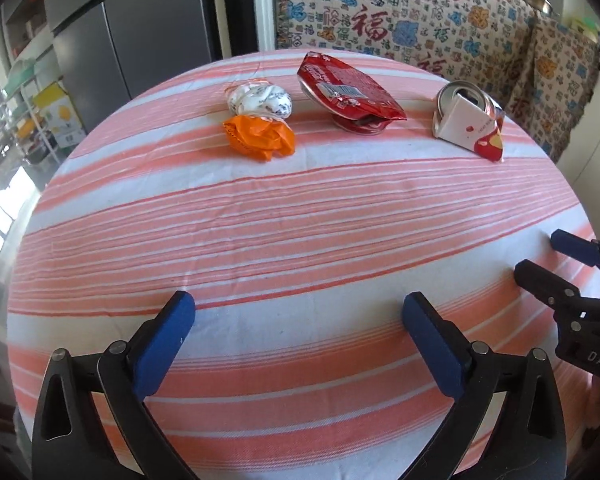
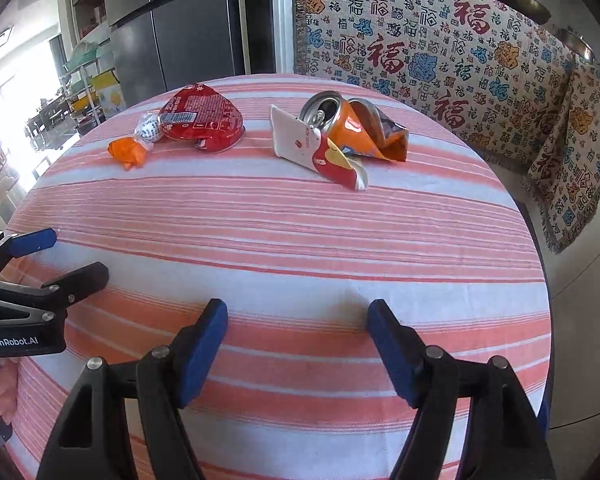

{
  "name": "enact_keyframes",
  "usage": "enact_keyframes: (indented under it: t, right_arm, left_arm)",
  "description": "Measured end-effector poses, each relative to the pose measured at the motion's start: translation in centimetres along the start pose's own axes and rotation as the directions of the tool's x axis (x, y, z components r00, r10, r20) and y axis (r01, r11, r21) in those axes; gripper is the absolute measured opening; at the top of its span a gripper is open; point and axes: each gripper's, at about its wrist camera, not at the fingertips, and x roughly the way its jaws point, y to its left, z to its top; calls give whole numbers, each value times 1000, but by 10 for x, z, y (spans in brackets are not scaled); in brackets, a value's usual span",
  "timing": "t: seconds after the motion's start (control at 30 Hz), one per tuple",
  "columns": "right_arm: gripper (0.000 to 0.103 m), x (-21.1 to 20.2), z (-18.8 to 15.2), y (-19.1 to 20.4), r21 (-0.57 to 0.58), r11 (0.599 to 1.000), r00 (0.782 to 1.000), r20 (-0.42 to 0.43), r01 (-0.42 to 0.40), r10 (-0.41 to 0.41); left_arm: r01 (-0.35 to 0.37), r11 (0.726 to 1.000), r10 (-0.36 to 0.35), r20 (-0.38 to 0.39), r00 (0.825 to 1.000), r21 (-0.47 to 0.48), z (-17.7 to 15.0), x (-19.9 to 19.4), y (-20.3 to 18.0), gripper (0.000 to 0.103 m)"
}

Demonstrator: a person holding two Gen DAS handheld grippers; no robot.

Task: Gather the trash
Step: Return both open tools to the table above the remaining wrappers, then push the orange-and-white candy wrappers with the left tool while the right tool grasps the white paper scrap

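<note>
Two hand-held grippers hover over the near half of a round table draped in an orange-and-white striped cloth, its litter strung along the far edge. The left gripper has its blue-padded fingers spread wide and empty; the right gripper, just beside it, is likewise spread, gripping nothing.

Taking the red snack pouch as the marker: farthest to its left lies a crumpled orange wrapper, and touching that, between it and the pouch, a balled white printed wrapper. The pouch itself is draped over what may be a shallow tin, though the right wrist view is too partial to be sure. Well to the pouch's right, a white-and-red paper carton leans against a crushed orange drink can lying on its side, its opened top facing the cameras, with a torn orange foil bag just behind.

Beyond the table hang a patterned blanket and, left of it, a grey refrigerator.
</note>
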Motion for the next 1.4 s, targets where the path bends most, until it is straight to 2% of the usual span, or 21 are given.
enact_keyframes:
  t: [0.1, 0.23, 0.3, 0.43, 0.6, 0.63, 0.67, 0.7, 0.77, 0.9, 0.97, 1.2, 1.3, 1.37, 1.4]
  right_arm:
    - [75, 2, 1, 2, -1, 1000, 1000, 1, 6, -6]
    - [75, 2, 1, 3, 1, 1000, 1000, 3, 9, -9]
    - [75, 2, 1, 2, 1, 1000, 1000, 3, 10, -10]
    - [75, 1, 0, 3, 4, 1000, 1000, 5, 10, -10]
    - [76, 2, -1, 3, 4, 1000, 1000, 5, 10, -10]
    - [76, 2, -1, 3, 4, 1000, 1000, 5, 10, -10]
    - [76, 2, -1, 3, 4, 1000, 1000, 6, 10, -10]
    - [76, 2, -1, 3, 4, 1000, 1000, 6, 10, -10]
    - [76, 2, -2, 3, 5, 1000, 1000, 6, 10, -10]
    - [76, 3, -2, 3, 5, 1000, 1000, 7, 10, -10]
    - [76, 3, -2, 2, 5, 1000, 1000, 8, 12, -12]
    - [76, 4, -3, 4, 6, 1000, 1000, 9, 12, -12]
    - [76, 4, -4, 3, 6, 1000, 1000, 11, 14, -14]
    - [76, 4, -4, 4, 5, 1000, 1000, 11, 16, -16]
    - [76, 5, -4, 3, 5, 1000, 1000, 11, 16, -16]
  left_arm:
    - [4, 1000, -4, -1, 1000, -1, 0, 0, 0, 103]
    - [62, 998, -62, -11, 998, 19, 17, 6, 6, 102]
    - [78, 997, -78, -19, 997, 4, 35, 12, 13, 102]
    - [69, 997, -68, 11, 998, -22, 79, 29, 23, 102]
    - [59, 991, -60, -9, 998, -121, 114, 63, 39, 100]
    - [57, 990, -58, -5, 998, -131, 117, 66, 41, 94]
    - [63, 989, -64, -3, 998, -132, 118, 68, 41, 82]
    - [70, 990, -71, -4, 997, -126, 119, 69, 41, 74]
    - [63, 994, -62, 7, 998, -86, 116, 67, 37, 43]
    - [65, 997, -65, -7, 998, -53, 100, 49, 34, 39]
    - [55, 997, -56, -26, 998, -45, 87, 33, 35, 38]
    - [106, 993, -109, -40, 993, -59, 20, -21, 29, 39]
    - [83, 995, -85, -28, 996, -49, 4, -20, 23, 51]
    - [72, 997, -72, -3, 997, -17, 0, -18, 17, 70]
    - [51, 999, -51, 2, 999, 2, -1, -17, 14, 75]
